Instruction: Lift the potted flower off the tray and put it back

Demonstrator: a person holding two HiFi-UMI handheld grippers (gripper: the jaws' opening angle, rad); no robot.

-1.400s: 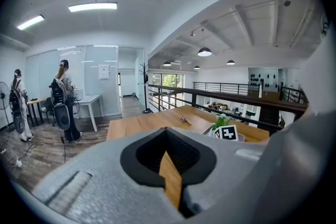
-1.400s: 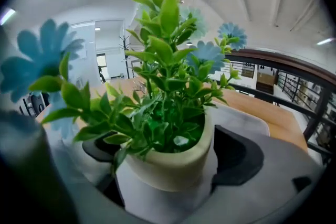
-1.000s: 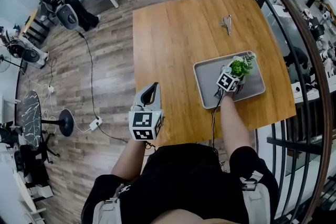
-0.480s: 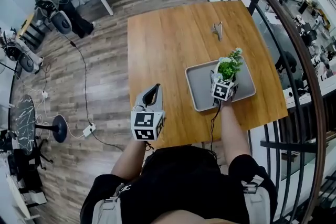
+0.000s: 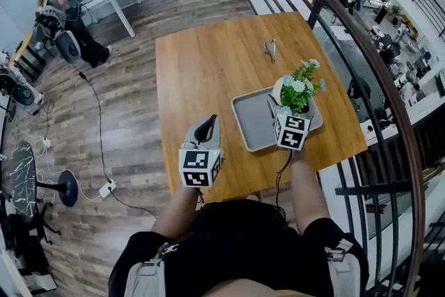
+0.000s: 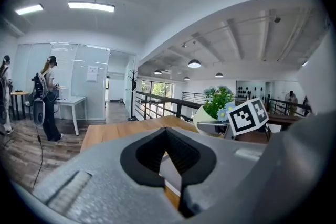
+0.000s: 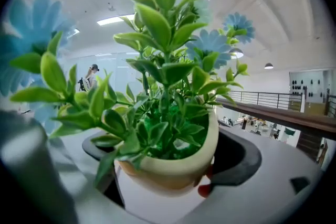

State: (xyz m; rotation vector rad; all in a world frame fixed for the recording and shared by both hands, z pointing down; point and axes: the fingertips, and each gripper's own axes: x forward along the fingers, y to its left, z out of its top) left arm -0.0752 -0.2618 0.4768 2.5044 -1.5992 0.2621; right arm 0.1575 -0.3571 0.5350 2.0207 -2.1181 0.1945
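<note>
Has raised the pot (image 5: 279, 89) above the tray (image 5: 252, 130) since a second ago, right gripper (image 5: 284, 110) fingers clenched on its wall, so likely only needs lowering back; shows that grasp close in the right gripper view, but only in the head view the bare tray and, left of the tray, the left gripper (image 5: 205, 124), fingers closed on nothing.

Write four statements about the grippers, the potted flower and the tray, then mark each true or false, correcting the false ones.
1. The right gripper is shut on the potted flower. True.
2. The left gripper grips the tray. False: it holds nothing and is apart from the tray.
3. A small object lies on the table beyond the tray. True.
4. The flowers are red. False: they are blue, among green leaves.
</note>
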